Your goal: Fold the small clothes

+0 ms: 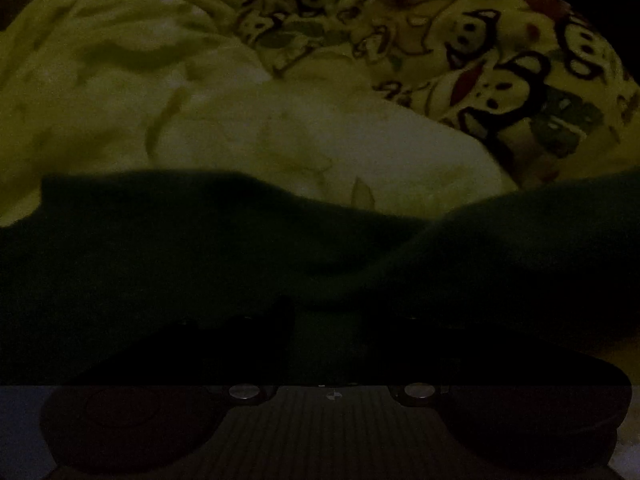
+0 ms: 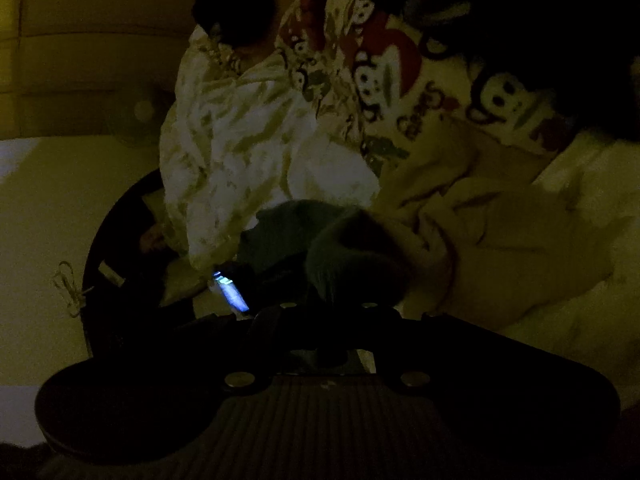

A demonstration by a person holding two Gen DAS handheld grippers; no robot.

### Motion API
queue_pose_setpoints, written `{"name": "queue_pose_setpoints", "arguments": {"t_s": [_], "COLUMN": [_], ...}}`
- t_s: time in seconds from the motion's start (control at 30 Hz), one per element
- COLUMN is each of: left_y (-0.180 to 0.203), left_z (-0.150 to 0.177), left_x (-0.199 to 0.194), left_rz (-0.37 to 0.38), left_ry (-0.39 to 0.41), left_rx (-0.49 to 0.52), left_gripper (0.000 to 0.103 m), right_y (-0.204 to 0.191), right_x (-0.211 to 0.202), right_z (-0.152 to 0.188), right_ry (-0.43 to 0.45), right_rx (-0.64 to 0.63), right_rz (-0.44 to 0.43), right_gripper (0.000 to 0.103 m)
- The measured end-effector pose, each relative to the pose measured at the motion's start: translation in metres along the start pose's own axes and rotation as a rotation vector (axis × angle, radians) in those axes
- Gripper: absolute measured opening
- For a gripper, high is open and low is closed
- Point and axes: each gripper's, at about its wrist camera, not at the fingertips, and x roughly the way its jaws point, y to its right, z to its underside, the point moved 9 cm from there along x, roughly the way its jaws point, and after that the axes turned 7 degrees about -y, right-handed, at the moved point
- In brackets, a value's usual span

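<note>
The room is very dim, and most of what shows is cloth. In the left wrist view the left hand-held gripper sits low over a dark green garment that stretches across the whole width of the picture. Its two fingers are black shapes against that dark cloth, a strip of green showing between them, but it is too murky to say whether they are apart or clamped on the fabric. Beyond the green garment lies a pale, crumpled cloth, and behind that a cream fabric printed with cartoon monkey faces.

In the right wrist view the right hand-held gripper has its jaws drawn nearly together, and a fold of the dark green garment bunches up right at the fingertips; it looks pinched there, though the gloom hides the contact itself. Just to its left a small blue-white light glows on a dark object that cannot be made out clearly. The pale crumpled cloth hangs or lies above the green one, with the monkey-print fabric to its right and a plain cream cloth in folds below that. At the left edge a pale flat surface shows, with a dark round shape resting on it.
</note>
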Motion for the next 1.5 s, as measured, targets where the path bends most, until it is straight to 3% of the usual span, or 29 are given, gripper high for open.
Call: {"name": "queue_pose_setpoints", "arguments": {"t_s": [0.2, 0.33, 0.4, 0.5, 0.67, 0.77, 0.87, 1.0, 1.07, 1.3, 1.4, 1.43, 1.47, 1.5], "left_y": [-0.009, -0.023, -0.042, -0.085, -0.158, -0.19, -0.21, -0.225, -0.234, -0.25, -0.249, -0.249, -0.248, -0.247], "left_z": [-0.003, 0.003, 0.019, 0.052, 0.128, 0.169, 0.198, 0.21, 0.213, 0.22, 0.218, 0.217, 0.216, 0.214], "left_x": [-0.019, -0.06, -0.083, -0.11, -0.143, -0.158, -0.167, -0.178, -0.181, -0.178, -0.172, -0.17, -0.169, -0.168], "left_rz": [0.097, 0.117, 0.086, -0.026, -0.155, -0.166, -0.175, -0.183, -0.178, -0.148, -0.124, -0.118, -0.113, -0.11], "left_ry": [-0.011, 0.056, 0.08, 0.083, 0.028, 0.002, -0.008, 0.03, 0.049, 0.038, 0.026, 0.022, 0.022, 0.024], "left_rx": [-0.035, -0.089, -0.126, -0.196, -0.341, -0.429, -0.497, -0.531, -0.533, -0.511, -0.493, -0.484, -0.473, -0.462], "left_gripper": [0.103, 0.103, 0.103, 0.103, 0.103, 0.103, 0.103, 0.103, 0.103, 0.103, 0.103, 0.103, 0.103, 0.103], "right_y": [-0.014, -0.044, -0.063, -0.094, -0.154, -0.188, -0.21, -0.223, -0.226, -0.215, -0.205, -0.2, -0.198, -0.198], "right_x": [0.015, 0.027, 0.039, 0.067, 0.156, 0.226, 0.297, 0.375, 0.407, 0.472, 0.486, 0.487, 0.485, 0.481], "right_z": [0.008, 0.009, 0.01, 0.01, 0.004, 0.009, 0.021, 0.043, 0.053, 0.073, 0.069, 0.066, 0.063, 0.062], "right_ry": [-0.015, -0.037, -0.059, -0.113, -0.23, -0.311, -0.372, -0.404, -0.415, -0.374, -0.317, -0.292, -0.264, -0.232], "right_rx": [0.026, 0.024, -0.011, -0.07, -0.17, -0.221, -0.274, -0.331, -0.333, -0.325, -0.334, -0.332, -0.329, -0.338], "right_rz": [-0.066, -0.138, -0.144, -0.169, -0.182, -0.173, -0.111, -0.022, -0.017, 0.066, 0.126, 0.158, 0.183, 0.188], "right_gripper": [0.01, 0.01, 0.01, 0.01, 0.01, 0.01, 0.01, 0.01, 0.01, 0.013, 0.026, 0.05, 0.059, 0.058]}}
